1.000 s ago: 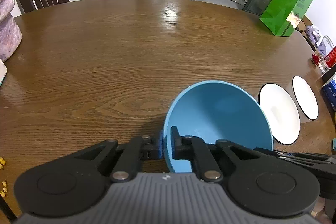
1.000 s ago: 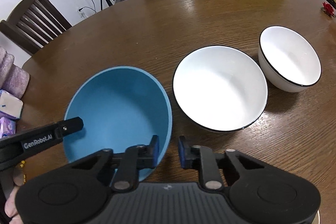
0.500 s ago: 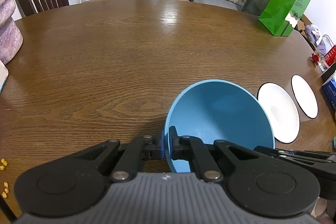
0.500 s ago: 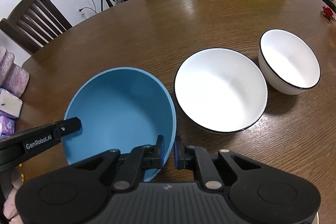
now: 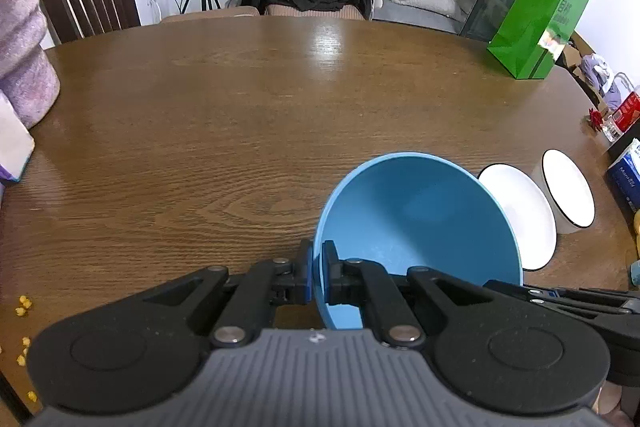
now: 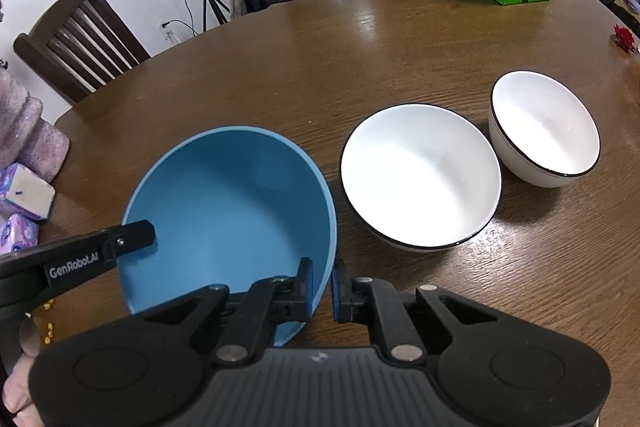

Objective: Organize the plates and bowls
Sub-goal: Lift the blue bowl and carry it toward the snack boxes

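Your left tongs [image 5: 317,277] and right tongs [image 6: 322,285] both pinch the blue bowl's [image 6: 232,211] rim, from opposite sides. The big white bowl [image 6: 420,179] sits just right of your right tongs, the small white bowl [image 6: 544,129] beyond it.

Left gripper [image 5: 317,277] jaws clamp the blue bowl's [image 5: 420,219] rim.
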{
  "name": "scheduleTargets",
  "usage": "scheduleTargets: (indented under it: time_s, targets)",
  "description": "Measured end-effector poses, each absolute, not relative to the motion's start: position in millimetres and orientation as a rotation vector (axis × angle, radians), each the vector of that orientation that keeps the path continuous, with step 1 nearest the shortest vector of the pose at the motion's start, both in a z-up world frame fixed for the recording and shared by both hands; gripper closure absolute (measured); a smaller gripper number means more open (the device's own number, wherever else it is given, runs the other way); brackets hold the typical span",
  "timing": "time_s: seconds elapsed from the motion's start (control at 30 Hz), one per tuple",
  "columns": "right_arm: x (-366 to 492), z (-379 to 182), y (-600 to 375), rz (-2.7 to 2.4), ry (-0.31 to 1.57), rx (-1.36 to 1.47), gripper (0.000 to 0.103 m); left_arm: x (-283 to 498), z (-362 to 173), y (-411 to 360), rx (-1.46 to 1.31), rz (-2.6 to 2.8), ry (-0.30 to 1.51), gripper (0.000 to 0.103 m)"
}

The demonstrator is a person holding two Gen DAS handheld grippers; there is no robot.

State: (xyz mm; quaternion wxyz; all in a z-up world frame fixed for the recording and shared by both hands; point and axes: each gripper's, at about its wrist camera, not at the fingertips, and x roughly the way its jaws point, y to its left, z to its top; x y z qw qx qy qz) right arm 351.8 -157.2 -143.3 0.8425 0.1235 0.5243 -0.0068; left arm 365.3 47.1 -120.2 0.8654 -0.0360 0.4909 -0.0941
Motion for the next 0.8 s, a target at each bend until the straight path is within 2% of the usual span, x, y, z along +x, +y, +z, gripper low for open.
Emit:
scheduleTargets:
  time_s: [0.8]
  targets:
    - [303, -103, -144, 0.086, 1.049, 0.204, 0.094, 293, -82, 64, -0.102, -0.113, 0.959, 0.098]
